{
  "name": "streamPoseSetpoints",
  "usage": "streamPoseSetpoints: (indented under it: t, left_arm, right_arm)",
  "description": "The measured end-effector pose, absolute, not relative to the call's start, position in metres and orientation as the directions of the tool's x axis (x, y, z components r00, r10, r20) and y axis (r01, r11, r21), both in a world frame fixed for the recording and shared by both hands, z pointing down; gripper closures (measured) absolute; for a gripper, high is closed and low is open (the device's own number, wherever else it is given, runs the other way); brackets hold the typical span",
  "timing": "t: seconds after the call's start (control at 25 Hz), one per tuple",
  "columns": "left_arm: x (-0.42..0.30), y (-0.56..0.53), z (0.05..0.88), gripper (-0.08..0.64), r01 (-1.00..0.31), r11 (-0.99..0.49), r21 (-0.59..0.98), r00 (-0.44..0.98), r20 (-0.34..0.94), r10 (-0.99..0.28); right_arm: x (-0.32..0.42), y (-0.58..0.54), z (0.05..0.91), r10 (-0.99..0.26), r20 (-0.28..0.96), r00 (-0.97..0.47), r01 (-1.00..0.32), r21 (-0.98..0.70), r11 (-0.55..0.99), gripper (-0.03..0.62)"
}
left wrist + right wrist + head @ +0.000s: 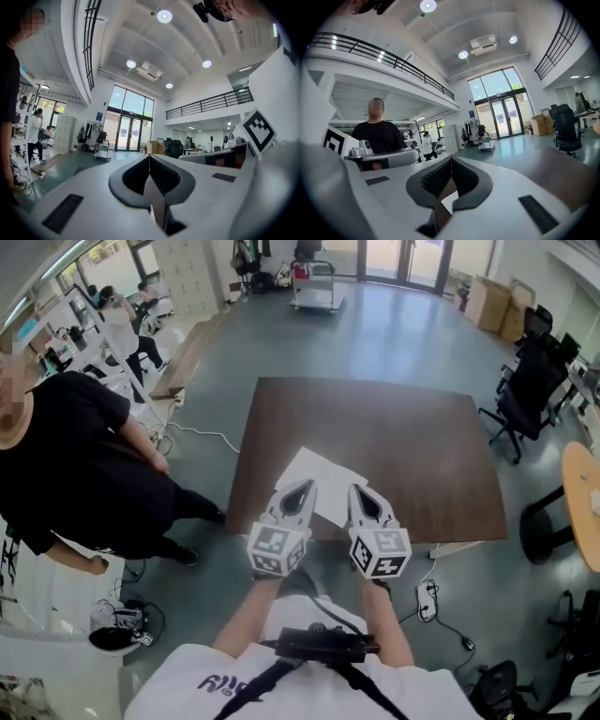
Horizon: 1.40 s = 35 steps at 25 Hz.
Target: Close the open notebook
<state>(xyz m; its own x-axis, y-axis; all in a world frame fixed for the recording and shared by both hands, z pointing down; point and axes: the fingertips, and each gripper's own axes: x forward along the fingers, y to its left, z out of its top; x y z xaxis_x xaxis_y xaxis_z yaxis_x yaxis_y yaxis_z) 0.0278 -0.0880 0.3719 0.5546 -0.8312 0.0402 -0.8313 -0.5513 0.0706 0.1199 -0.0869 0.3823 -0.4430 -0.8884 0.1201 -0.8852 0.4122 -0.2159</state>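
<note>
Notebook [330,476] lies, apparently open, on table [403,442] near left tongs [306,486], right tongs [357,489], both closed.

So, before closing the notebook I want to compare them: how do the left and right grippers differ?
The left gripper hangs over the left part of the open notebook, the right gripper at its right edge. In the head view the left gripper leans rightward, the right gripper leftward. Both have jaws shut and empty.

The notebook [323,482] lies on the table [403,432] at its near edge, mid-frame. The left gripper [302,491] and right gripper [362,493] are side by side just below it. A person [80,460] stands at left.
</note>
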Motion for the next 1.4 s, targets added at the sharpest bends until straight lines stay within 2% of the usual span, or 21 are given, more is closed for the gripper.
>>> streamPoseSetpoints:
  t: [0.56,0.76,1.08,1.4]
  left_arm:
    - [-0.012,-0.143,0.443,0.551,-0.843,-0.529,0.097,0.537,0.201,-0.819]
    - [-0.04,-0.171,0.486,0.551,-0.855,-0.5,0.139,0.519,0.278,-0.808]
    - [-0.072,-0.21,0.563,0.551,-0.85,-0.484,0.207,0.522,0.453,-0.723]
    - [-0.103,-0.228,0.65,0.548,-0.882,-0.408,0.236,0.462,0.599,-0.654]
  right_arm:
    - [0.108,-0.146,0.434,-0.857,0.184,-0.482,-0.859,-0.291,0.421,0.588]
    - [0.096,-0.163,0.465,-0.84,0.25,-0.482,-0.863,-0.301,0.405,0.588]
    - [0.08,-0.192,0.499,-0.81,0.332,-0.483,-0.866,-0.319,0.385,0.588]
    - [0.076,-0.212,0.536,-0.768,0.42,-0.484,-0.869,-0.333,0.366,0.588]
